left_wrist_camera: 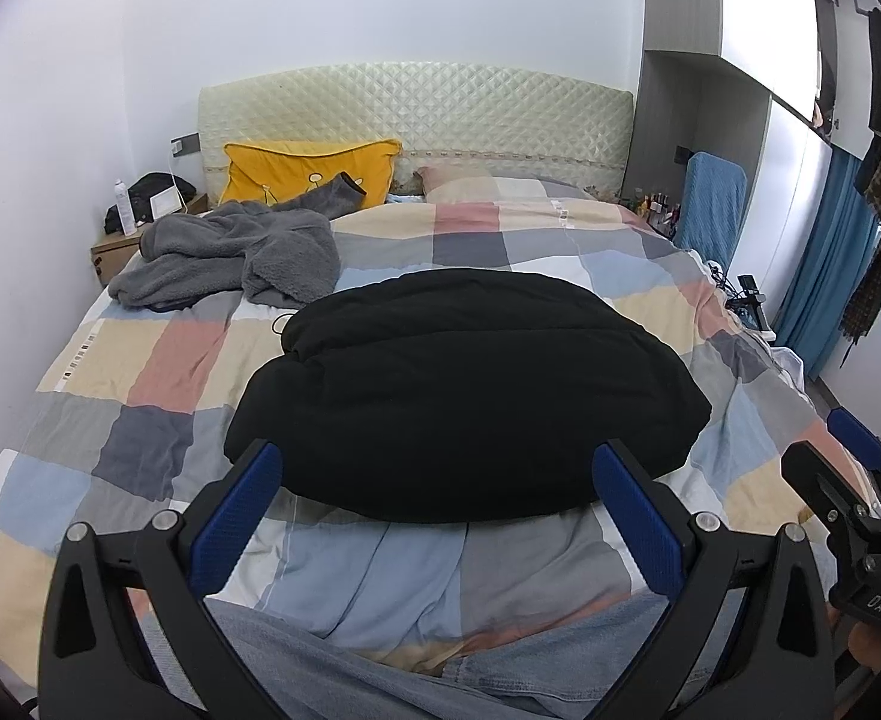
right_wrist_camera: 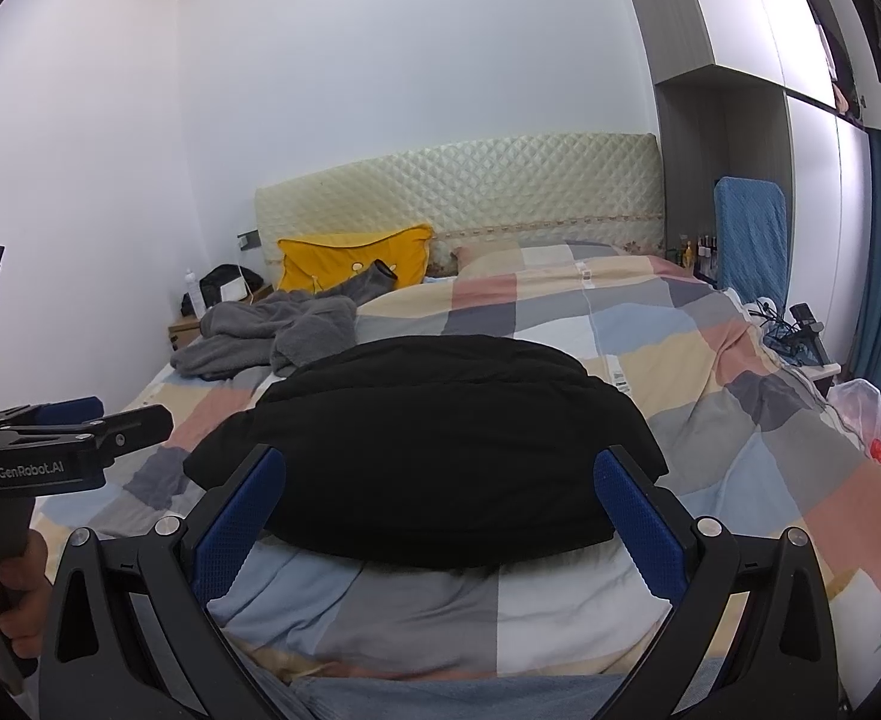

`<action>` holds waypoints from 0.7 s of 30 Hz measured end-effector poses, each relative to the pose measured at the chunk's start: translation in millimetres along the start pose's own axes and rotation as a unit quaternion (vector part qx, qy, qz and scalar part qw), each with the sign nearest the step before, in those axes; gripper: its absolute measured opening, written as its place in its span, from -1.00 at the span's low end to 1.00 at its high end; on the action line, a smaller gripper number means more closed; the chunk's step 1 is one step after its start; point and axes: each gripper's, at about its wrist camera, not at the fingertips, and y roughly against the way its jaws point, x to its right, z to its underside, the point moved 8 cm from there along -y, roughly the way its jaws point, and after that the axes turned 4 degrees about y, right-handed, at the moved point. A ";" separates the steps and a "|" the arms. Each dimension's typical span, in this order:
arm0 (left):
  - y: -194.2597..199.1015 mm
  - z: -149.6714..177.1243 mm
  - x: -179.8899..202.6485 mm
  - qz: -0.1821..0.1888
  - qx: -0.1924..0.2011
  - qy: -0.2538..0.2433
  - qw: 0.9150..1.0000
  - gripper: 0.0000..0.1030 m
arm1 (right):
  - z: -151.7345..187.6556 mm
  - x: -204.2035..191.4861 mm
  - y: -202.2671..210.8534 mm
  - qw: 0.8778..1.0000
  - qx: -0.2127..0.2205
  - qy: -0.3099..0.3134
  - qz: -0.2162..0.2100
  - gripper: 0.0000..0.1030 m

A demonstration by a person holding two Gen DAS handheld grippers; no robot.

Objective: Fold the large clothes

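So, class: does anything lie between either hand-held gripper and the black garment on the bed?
Nothing visible does. Both the left hand-held gripper and the right hand-held gripper are open, with only bare quilt before the black garment.

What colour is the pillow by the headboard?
The pillow is yellow, a mustardy shade. The left wrist view shows it best, behind the grey fleece.

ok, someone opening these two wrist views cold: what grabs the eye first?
The black garment dominates: a bulky, rounded bundle lying mid-bed on the checked quilt, just beyond both grippers. The left gripper and right gripper frame it with blue-padded fingers spread wide, holding nothing. Behind it, a crumpled grey fleece garment sprawls on the bed's left side, in front of a bright yellow pillow leaning on the headboard.
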 end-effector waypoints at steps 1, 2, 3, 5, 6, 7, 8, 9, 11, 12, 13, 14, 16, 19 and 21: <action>-0.1 -0.1 -0.1 0.000 0.000 0.000 1.000 0.99 | 0.2 0.4 0.2 1.000 0.000 0.000 0.000 0.99; 0.4 -0.8 0.3 0.000 0.000 0.000 1.000 0.99 | 0.0 -0.2 0.0 1.000 0.000 0.000 -0.001 0.99; 0.4 -0.6 0.4 0.000 -0.001 0.000 1.000 0.99 | -0.1 -0.2 0.0 1.000 0.000 0.000 0.000 0.99; 0.6 -0.2 0.7 0.000 -0.001 0.000 1.000 0.99 | 0.2 0.5 0.5 1.000 0.000 0.000 0.000 0.99; 0.6 -0.5 0.4 0.000 -0.001 0.001 1.000 0.99 | -0.1 -0.1 0.0 1.000 0.000 0.000 -0.001 0.99; 0.9 -1.4 0.1 0.000 -0.001 0.001 1.000 0.99 | 0.3 0.5 0.4 1.000 0.000 0.000 -0.001 0.99; 0.9 -1.5 0.0 0.000 0.000 0.001 1.000 0.99 | -0.1 -0.2 -0.1 1.000 0.000 0.000 -0.001 0.99; 1.0 -1.5 0.0 0.000 0.000 0.001 1.000 0.99 | 0.0 0.0 0.3 1.000 0.000 0.001 -0.001 0.99; 1.0 -1.3 0.5 0.001 -0.001 0.001 1.000 0.99 | -0.5 -1.1 1.5 1.000 0.000 0.001 0.000 0.99; 1.6 -1.9 0.2 0.001 -0.001 0.001 1.000 0.99 | -0.4 -0.4 2.1 1.000 0.001 0.001 0.000 0.99; 1.5 -2.1 0.0 0.001 -0.001 0.001 1.000 0.99 | -0.4 -0.5 2.0 1.000 0.001 0.001 0.000 0.99; 1.8 -1.9 0.6 0.001 -0.001 0.001 1.000 0.99 | -1.1 -1.4 1.7 1.000 0.001 0.001 0.000 0.99; 1.7 -2.0 0.2 0.001 -0.001 0.002 1.000 0.99 | -1.0 -1.5 1.6 1.000 0.000 0.001 0.000 0.99; 1.5 -2.0 -0.1 0.001 -0.001 0.002 1.000 0.99 | -1.5 -1.1 2.2 1.000 0.001 0.002 0.000 0.99; 1.5 -1.9 0.3 0.001 -0.001 0.001 1.000 0.99 | -2.1 -1.1 2.8 1.000 0.001 0.001 0.000 0.99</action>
